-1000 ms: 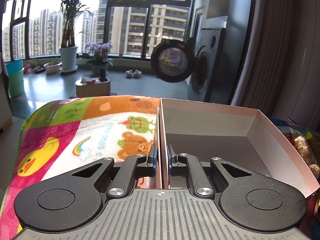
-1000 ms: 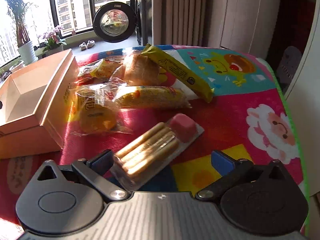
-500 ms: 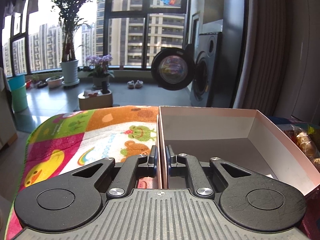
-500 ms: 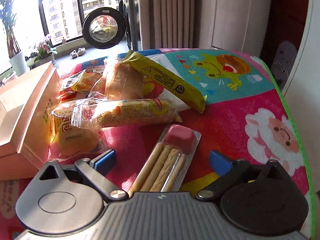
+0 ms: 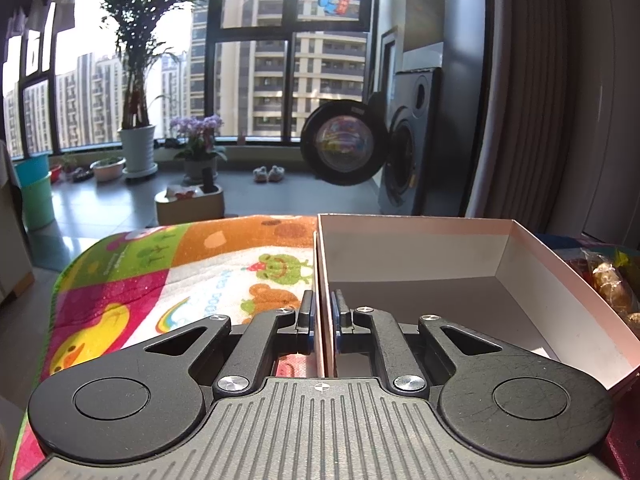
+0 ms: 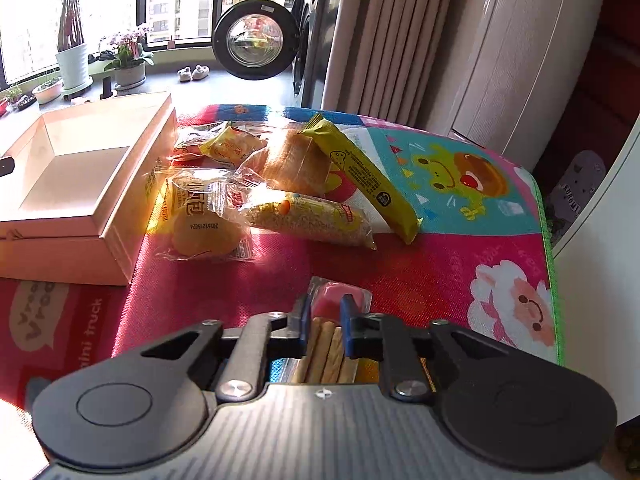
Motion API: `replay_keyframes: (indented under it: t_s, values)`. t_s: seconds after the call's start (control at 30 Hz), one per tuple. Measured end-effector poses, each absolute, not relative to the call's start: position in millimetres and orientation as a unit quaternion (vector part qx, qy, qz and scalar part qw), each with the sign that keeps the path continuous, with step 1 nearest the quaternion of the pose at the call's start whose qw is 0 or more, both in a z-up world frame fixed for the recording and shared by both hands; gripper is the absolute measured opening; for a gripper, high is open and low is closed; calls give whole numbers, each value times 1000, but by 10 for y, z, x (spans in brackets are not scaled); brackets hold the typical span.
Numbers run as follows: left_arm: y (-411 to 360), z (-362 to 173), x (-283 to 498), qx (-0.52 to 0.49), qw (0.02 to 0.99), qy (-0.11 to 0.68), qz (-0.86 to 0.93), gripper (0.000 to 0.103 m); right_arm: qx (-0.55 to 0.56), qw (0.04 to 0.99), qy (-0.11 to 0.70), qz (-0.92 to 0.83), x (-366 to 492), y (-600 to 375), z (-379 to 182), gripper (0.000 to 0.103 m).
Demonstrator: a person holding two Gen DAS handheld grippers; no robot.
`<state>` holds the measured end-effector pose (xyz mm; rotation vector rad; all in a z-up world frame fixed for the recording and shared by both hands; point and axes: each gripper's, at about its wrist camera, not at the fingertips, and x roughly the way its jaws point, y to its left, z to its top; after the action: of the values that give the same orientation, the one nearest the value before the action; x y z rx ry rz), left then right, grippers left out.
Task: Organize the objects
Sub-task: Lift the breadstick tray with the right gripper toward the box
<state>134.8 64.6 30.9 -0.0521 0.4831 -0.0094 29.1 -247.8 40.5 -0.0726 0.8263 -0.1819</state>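
Observation:
An open pink cardboard box (image 5: 568, 304) lies on a bright cartoon play mat (image 5: 160, 280). My left gripper (image 5: 323, 312) is shut on the box's left wall, one finger on each side. In the right wrist view the same box (image 6: 104, 184) sits at the left. My right gripper (image 6: 324, 318) is shut on a clear pack of breadsticks with a pink dip tub (image 6: 340, 300), low over the mat. Beyond it lie a round cake in clear wrap (image 6: 200, 216), a yellow crumb-coated bar (image 6: 308, 216), a bread bun (image 6: 292, 160) and a long yellow packet (image 6: 360, 172).
The mat's right edge with green trim (image 6: 546, 216) runs beside a white cabinet. A washing machine with its door open (image 6: 256, 44) and curtains stand behind the mat. Wrapped snacks (image 5: 608, 280) show right of the box in the left wrist view.
My right gripper closed from wide open onto the breadstick pack and the view lifted back from the snacks. My left gripper kept its hold on the box wall and tilted upward a little.

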Motion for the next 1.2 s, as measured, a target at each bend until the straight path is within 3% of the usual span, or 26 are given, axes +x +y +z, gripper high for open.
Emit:
replay_keyframes:
  t_s: [0.53, 0.57, 0.6, 0.67, 0.87, 0.93, 0.97, 1.0, 1.2]
  values:
    - [700, 333, 1337, -51, 967, 250, -14, 11, -4, 930, 363, -54, -177, -2297, 1050, 4]
    - [702, 334, 1338, -52, 967, 251, -15, 11, -2, 928, 367, -58, -140, -2318, 1035, 15]
    - [708, 336, 1346, -53, 966, 252, -15, 12, 3, 925, 375, -66, -93, -2349, 994, 34]
    - [711, 337, 1348, -54, 966, 253, -16, 12, 12, 915, 394, -87, 13, -2418, 838, 50]
    - [720, 342, 1350, -56, 965, 254, -18, 12, 53, 879, 456, -129, 304, -2624, 210, 50]
    - [726, 340, 1351, -56, 965, 254, -18, 12, 43, 887, 443, -124, 282, -2599, 194, 46]
    - [729, 341, 1350, -56, 965, 254, -18, 12, 32, 887, 444, -121, 265, -2559, 220, 34]
    - [721, 337, 1352, -56, 965, 254, -18, 12, 19, 888, 444, -114, 243, -2507, 252, 31]
    - [722, 334, 1341, -55, 965, 254, -18, 12, -9, 902, 425, -74, 11, -2251, 533, 31]
